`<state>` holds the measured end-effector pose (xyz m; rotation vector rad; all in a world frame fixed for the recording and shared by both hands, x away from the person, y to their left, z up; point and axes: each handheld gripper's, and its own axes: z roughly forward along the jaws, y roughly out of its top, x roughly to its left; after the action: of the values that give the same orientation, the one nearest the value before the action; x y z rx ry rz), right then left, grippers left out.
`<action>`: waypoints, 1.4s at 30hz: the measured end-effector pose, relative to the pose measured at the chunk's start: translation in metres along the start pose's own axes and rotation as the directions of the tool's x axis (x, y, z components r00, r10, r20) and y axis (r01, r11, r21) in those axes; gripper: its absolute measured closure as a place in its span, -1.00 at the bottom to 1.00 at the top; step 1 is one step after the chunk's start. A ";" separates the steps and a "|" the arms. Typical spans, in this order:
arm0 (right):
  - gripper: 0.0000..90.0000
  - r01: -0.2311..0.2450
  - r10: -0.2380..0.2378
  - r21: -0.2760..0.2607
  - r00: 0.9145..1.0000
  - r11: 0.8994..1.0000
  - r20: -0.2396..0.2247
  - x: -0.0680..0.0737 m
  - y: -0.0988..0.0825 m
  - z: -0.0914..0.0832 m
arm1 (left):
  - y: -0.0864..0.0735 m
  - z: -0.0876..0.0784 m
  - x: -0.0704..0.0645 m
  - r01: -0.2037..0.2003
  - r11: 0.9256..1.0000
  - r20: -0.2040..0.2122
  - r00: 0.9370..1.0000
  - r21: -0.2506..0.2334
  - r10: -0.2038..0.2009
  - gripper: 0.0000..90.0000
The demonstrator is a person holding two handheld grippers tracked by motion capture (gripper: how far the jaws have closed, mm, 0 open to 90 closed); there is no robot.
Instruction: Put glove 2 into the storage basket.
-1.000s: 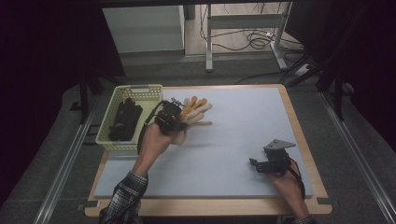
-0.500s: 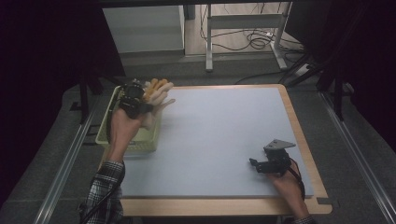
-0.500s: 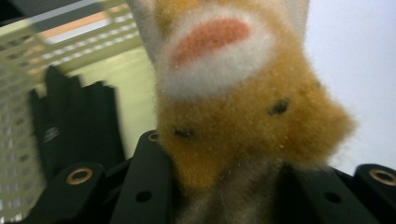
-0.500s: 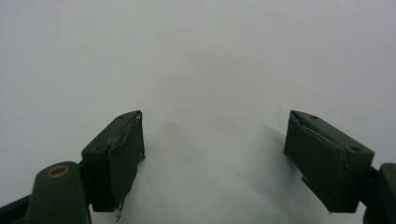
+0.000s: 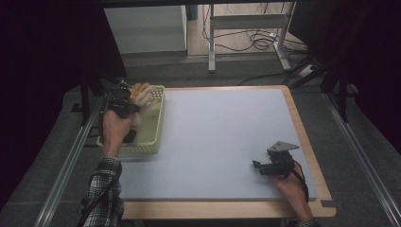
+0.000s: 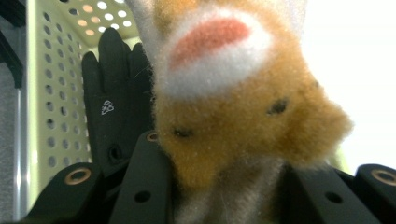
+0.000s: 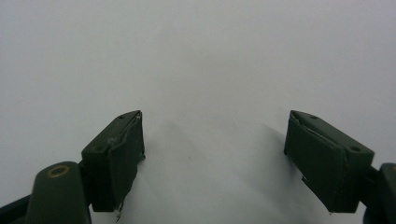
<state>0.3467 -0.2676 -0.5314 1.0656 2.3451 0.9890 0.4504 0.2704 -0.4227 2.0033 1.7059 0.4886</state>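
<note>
Over the far end of the basket [image 5: 158,124], the furry glove [image 5: 141,92] hangs in the left gripper [image 5: 124,101], clamped at its cuff; the left gripper view has the jaws pressing in on the orange-and-white fur [image 6: 233,107] from both sides. Glove is paw-style, pink pad patch facing the camera. Compared with a second ago it has left the open mat [image 5: 227,142] and travelled sideways to the basket at the table's left edge, hardly dropping at all. Grip looks unchanged through the carry, tight on the glove.

Below it, inside the basket, lies a black glove [image 6: 116,107] with a small white logo, fingers pointing at the perforated wall. Furry glove is above the basket, not yet resting in it as far as I can tell.

Judgement: transport leg about done, next is lower and release so it lands beside or on the black glove. Risk: the fur may snag on the pads on release.

Right gripper [image 5: 273,166] sits at the near right of the mat, jaws spread wide, nothing between them, same spot as before.
</note>
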 end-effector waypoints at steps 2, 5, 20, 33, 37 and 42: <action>-0.56 0.000 0.000 0.000 1.000 1.000 0.000 0.000 0.000 0.000 | 0.000 0.012 0.000 0.008 1.000 0.004 1.000 0.014 -0.008 0.56; -0.56 -0.001 0.001 0.000 1.000 1.000 0.000 0.000 0.000 0.000 | 0.000 0.029 -0.001 0.018 0.999 0.013 1.000 0.030 -0.018 0.55; -0.56 0.000 0.000 -0.001 1.000 1.000 0.000 0.000 0.000 0.000 | -0.004 0.075 -0.016 -0.034 0.987 0.032 0.999 0.154 0.029 -0.75; -0.56 0.000 0.000 0.000 1.000 1.000 0.000 0.000 0.000 0.000 | -0.013 0.051 0.009 -0.017 0.989 -0.026 0.999 0.145 0.021 0.58; -0.56 -0.001 0.001 -0.001 1.000 1.000 0.000 0.000 0.000 0.000 | -0.015 0.071 0.008 -0.005 0.982 -0.035 0.999 0.187 0.012 0.72; -0.56 -0.001 0.001 0.000 1.000 1.000 -0.001 0.000 0.000 0.000 | -0.010 0.083 -0.003 -0.005 0.983 0.026 1.000 0.185 0.000 0.85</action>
<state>0.3468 -0.2676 -0.5314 1.0666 2.3450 0.9902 0.4866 0.2591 -0.4974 2.1304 1.7914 0.3126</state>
